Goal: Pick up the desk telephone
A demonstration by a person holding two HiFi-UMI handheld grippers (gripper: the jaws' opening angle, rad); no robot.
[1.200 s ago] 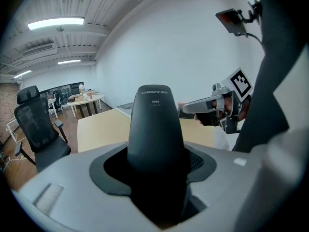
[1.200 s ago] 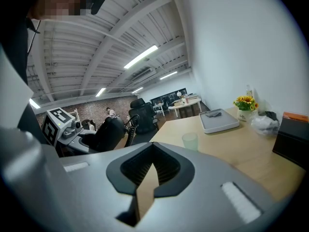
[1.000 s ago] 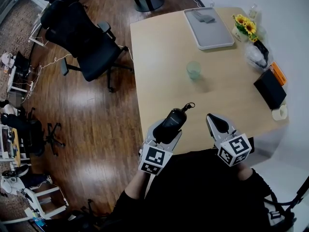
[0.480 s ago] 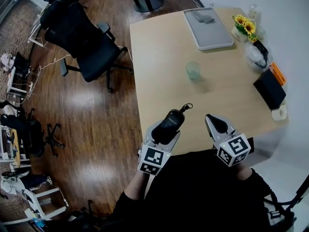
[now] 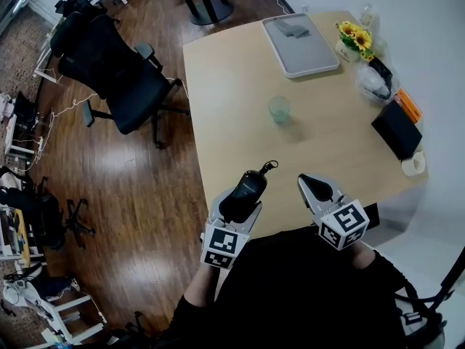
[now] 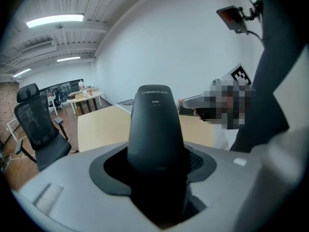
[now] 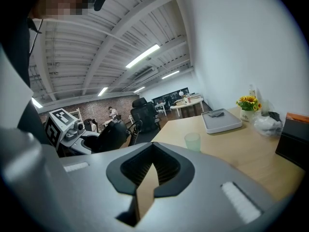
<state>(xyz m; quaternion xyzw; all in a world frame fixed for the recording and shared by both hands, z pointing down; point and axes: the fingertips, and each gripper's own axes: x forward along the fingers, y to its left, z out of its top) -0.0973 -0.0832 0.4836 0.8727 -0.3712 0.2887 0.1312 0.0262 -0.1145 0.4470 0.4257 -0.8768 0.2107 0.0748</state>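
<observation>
A black telephone handset (image 5: 248, 183) with a short cord stub at its tip sticks up from my left gripper (image 5: 243, 195), which is shut on it above the table's near edge. In the left gripper view the handset (image 6: 154, 129) fills the middle, and my left gripper (image 6: 157, 178) is clamped round its lower part. My right gripper (image 5: 314, 186) hovers just to the right of it, shut with nothing held. In the right gripper view my right gripper (image 7: 147, 178) shows its pads together, and the handset (image 7: 108, 137) appears at the left.
On the wooden table (image 5: 232, 107) stand a green cup (image 5: 279, 109), a grey tray (image 5: 299, 43), sunflowers (image 5: 350, 35), a black box (image 5: 396, 129) and a tape roll (image 5: 413, 164). A black office chair (image 5: 109, 71) stands on the floor at the left.
The head view has shifted, so the table sits a little further left and higher. Both grippers keep their pose, and the handset stays in the left one.
</observation>
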